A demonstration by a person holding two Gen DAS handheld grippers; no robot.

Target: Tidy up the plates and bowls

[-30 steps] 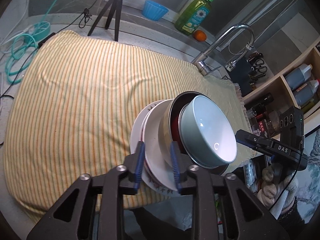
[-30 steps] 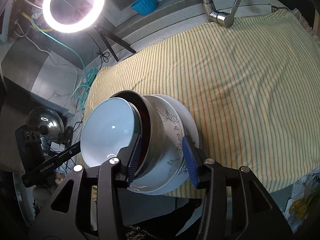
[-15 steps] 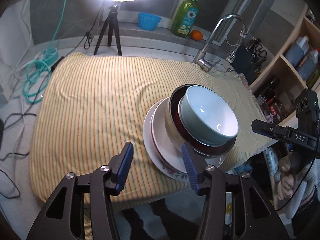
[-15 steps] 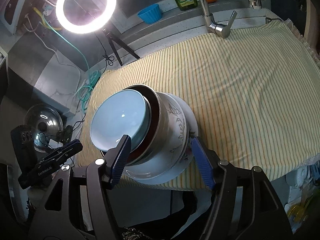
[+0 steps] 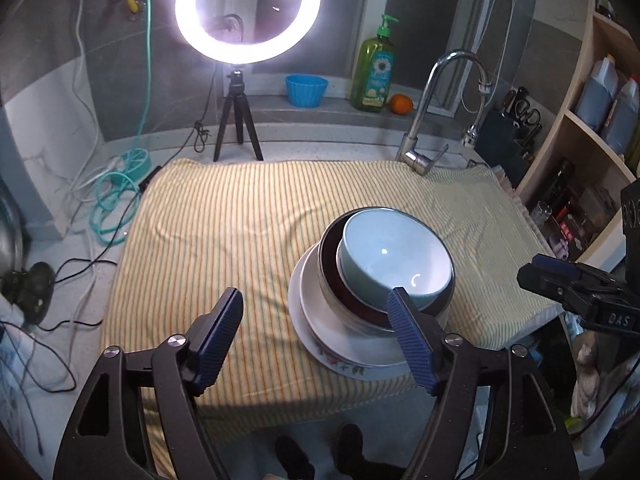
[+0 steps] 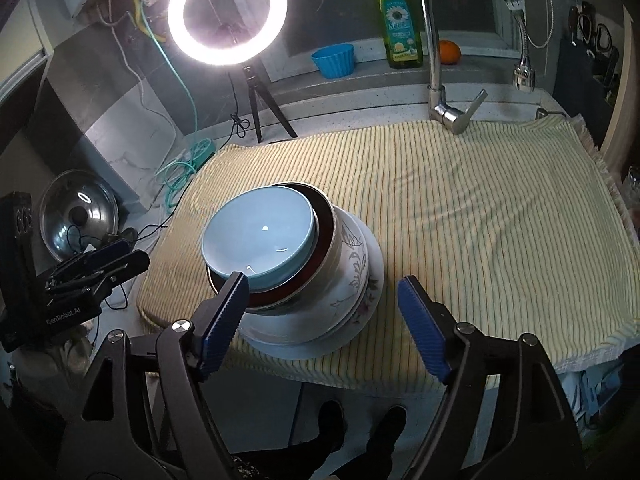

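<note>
Bowls (image 5: pixel 394 266) sit nested on plates (image 5: pixel 340 344) near the front edge of a striped cloth (image 5: pixel 240 216). Both tongs, left (image 5: pixel 316 334) and right (image 6: pixel 322 326), are opening wide and grip nothing. Only the right view shows leaf patterns on the white bowl (image 6: pixel 350 260) and a pot lid (image 6: pixel 78 220); lower bowls stay mostly hidden.

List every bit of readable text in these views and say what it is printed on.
"DAS" – on the right gripper body, seen from the left wrist view.
"GenRobot.AI" – on the left gripper body, seen from the right wrist view.
Green soap bottle label: a sunflower picture shows, but its words are too small to read.
Shelf bottles: labels too blurred to read.
The stacked bowls and plates carry flower patterns, no text.
</note>
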